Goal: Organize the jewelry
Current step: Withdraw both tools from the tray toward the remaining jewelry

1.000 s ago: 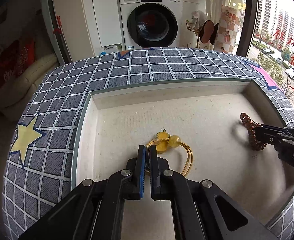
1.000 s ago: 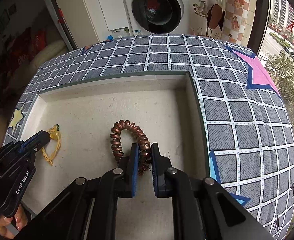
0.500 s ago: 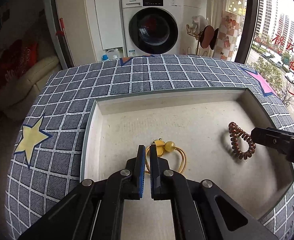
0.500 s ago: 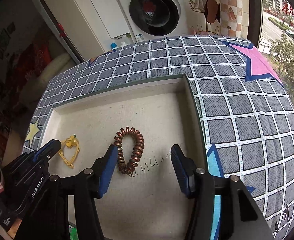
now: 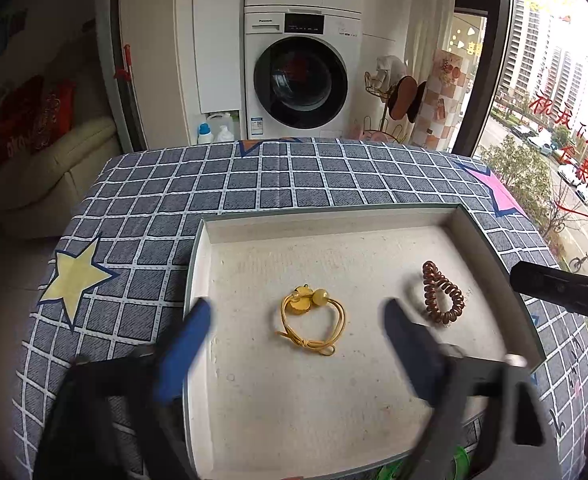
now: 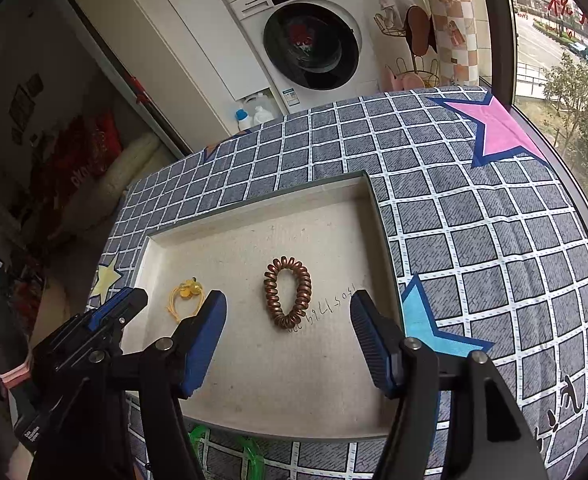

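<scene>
A shallow white tray (image 5: 203, 264) sits on a table covered by a grey checked cloth (image 5: 253, 184) with star patches. Two pieces of jewelry lie loose on the tray floor, well apart from each other: a yellow cord bracelet (image 5: 312, 320) with a pale bead and a round charm toward the left, and a brown spiral coil hair tie (image 5: 442, 298) toward the right.

The left gripper (image 5: 296, 344) hangs above the tray's near part with its blue-padded fingers (image 5: 183, 350) spread wide and blurred, gripping nothing; the yellow bracelet lies on the tray between them in that view. The right gripper (image 6: 287, 340) is likewise spread wide and empty, above the tray near the coil hair tie (image 6: 287, 292), which rests flat beside some handwriting on the tray floor. A washing machine (image 5: 302, 76) stands beyond the table
</scene>
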{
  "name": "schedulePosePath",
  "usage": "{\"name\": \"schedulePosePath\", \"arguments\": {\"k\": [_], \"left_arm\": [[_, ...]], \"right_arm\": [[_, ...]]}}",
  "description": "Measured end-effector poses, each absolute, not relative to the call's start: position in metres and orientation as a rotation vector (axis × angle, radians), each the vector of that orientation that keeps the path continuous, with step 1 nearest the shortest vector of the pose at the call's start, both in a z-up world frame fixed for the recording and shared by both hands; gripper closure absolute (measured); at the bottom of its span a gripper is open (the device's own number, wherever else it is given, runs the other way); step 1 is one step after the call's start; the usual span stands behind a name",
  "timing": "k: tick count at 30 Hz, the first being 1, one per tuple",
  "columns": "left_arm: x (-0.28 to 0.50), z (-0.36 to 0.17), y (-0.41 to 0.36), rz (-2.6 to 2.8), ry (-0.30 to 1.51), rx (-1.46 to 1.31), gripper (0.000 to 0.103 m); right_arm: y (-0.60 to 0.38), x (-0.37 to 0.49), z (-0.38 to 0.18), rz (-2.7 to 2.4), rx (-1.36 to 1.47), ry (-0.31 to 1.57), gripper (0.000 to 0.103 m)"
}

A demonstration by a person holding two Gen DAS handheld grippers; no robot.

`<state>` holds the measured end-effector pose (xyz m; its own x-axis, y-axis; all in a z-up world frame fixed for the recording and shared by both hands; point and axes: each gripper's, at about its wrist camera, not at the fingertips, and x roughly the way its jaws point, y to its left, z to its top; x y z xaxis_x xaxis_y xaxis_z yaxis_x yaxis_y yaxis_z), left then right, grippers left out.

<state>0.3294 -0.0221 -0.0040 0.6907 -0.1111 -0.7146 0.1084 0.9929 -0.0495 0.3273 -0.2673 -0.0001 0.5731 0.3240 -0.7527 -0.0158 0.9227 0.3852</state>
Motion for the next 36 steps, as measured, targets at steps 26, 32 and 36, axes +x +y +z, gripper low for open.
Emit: {"name": "schedulePosePath", "arguments": {"k": [26, 32, 36], "left_arm": [[0.172, -0.043, 0.005, -0.090, 0.777, 0.032, 0.000], [0.152, -0.050, 0.013, -0.074, 0.797, 0.018, 0.000], [0.147, -0.056, 0.013, -0.077, 0.822, 0.013, 0.000]], "right_arm": [[-0.277, 0.192, 0.034, 0.226, 0.363, 0.812, 0.000], [-0.272, 0.162, 0.021, 0.221, 0.327, 0.895, 0.000], [-0.270, 0.145, 0.005, 0.221, 0.312, 0.945, 0.000]]}}
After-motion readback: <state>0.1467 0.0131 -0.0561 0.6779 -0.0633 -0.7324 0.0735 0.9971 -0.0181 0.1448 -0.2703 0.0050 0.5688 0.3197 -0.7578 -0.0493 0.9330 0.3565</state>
